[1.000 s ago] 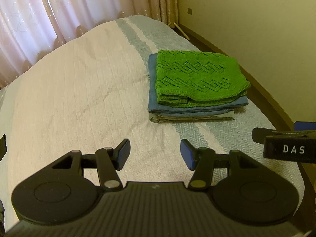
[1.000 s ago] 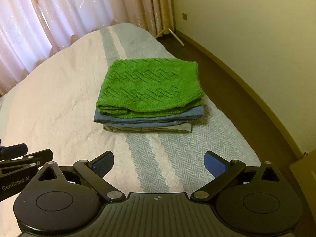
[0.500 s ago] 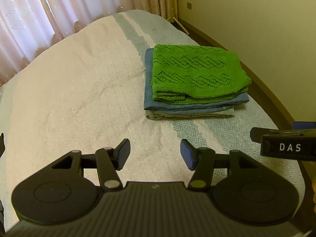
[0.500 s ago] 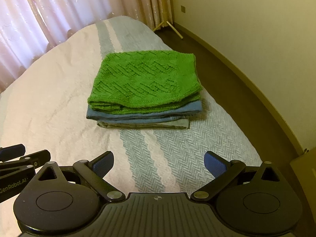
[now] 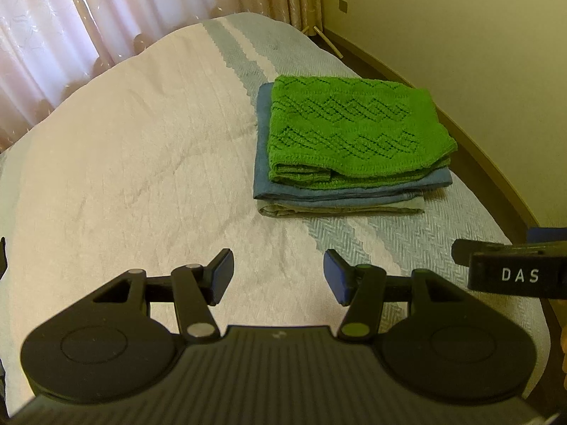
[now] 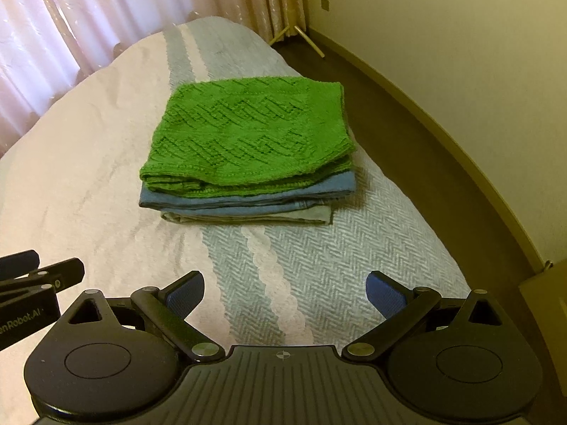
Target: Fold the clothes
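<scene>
- You are looking at one stack of three folded garments lying on the bed (image 5: 141, 163): a green knit sweater (image 5: 347, 131) on top, a blue garment (image 5: 354, 187) under it, and a pale grey-green garment (image 5: 340, 209) at the bottom.
- The stack is sitting on the bed's grey-blue herringbone band, toward the side nearest the wall (image 6: 460, 53), well apart from both of your grippers.
- You are holding two grippers: the left gripper (image 5: 278, 276) is showing its jaws parted, with only bedspread between its two blue pads.
- The right gripper (image 6: 285, 294) is standing wider open, likewise gripping nothing.
- One curtain (image 5: 106, 10) is hanging behind the bed.
- Compared with a second ago, the stack is sitting larger and closer in both wrist views, and both grippers' jaws are staying at the same spread.
</scene>
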`<state>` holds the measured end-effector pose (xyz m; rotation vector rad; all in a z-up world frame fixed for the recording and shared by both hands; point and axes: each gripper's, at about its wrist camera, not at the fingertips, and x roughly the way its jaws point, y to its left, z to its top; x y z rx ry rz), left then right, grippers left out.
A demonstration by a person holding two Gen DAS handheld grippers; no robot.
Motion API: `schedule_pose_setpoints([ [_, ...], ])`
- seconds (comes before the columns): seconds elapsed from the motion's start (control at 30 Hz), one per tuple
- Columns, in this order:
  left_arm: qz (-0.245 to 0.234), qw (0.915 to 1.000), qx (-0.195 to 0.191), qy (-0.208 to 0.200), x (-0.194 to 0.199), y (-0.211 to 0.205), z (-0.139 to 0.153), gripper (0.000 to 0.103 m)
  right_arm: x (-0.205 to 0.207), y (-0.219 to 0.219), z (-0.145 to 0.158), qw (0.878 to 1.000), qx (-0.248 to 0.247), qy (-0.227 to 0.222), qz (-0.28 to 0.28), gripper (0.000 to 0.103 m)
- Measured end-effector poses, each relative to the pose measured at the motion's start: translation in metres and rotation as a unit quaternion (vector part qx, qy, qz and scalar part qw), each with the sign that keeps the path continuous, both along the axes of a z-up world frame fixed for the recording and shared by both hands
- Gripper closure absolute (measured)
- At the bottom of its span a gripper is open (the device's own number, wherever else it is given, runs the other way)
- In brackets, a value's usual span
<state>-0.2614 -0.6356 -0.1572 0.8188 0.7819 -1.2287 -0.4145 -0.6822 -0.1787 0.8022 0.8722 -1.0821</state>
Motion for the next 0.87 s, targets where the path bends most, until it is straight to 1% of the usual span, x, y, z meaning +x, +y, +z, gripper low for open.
schedule_pose_setpoints([
  [0.2, -0.003, 1.0, -0.003, 0.001, -0.004, -0.007, -0.001, 0.051, -0.001, -0.006, -0.004, 1.0, 0.004, 0.002, 0.002, 0.003],
  [0.67, -0.007, 1.0, 0.004, 0.006, -0.014, -0.023, -0.012, 0.051, -0.006, -0.018, -0.012, 1.0, 0.011, 0.003, 0.006, 0.003],
  [0.87, -0.011, 0.9999, -0.006, 0.002, -0.019, -0.028, -0.013, 0.051, -0.01, -0.023, -0.012, 1.0, 0.011, 0.004, 0.004, 0.003],
])
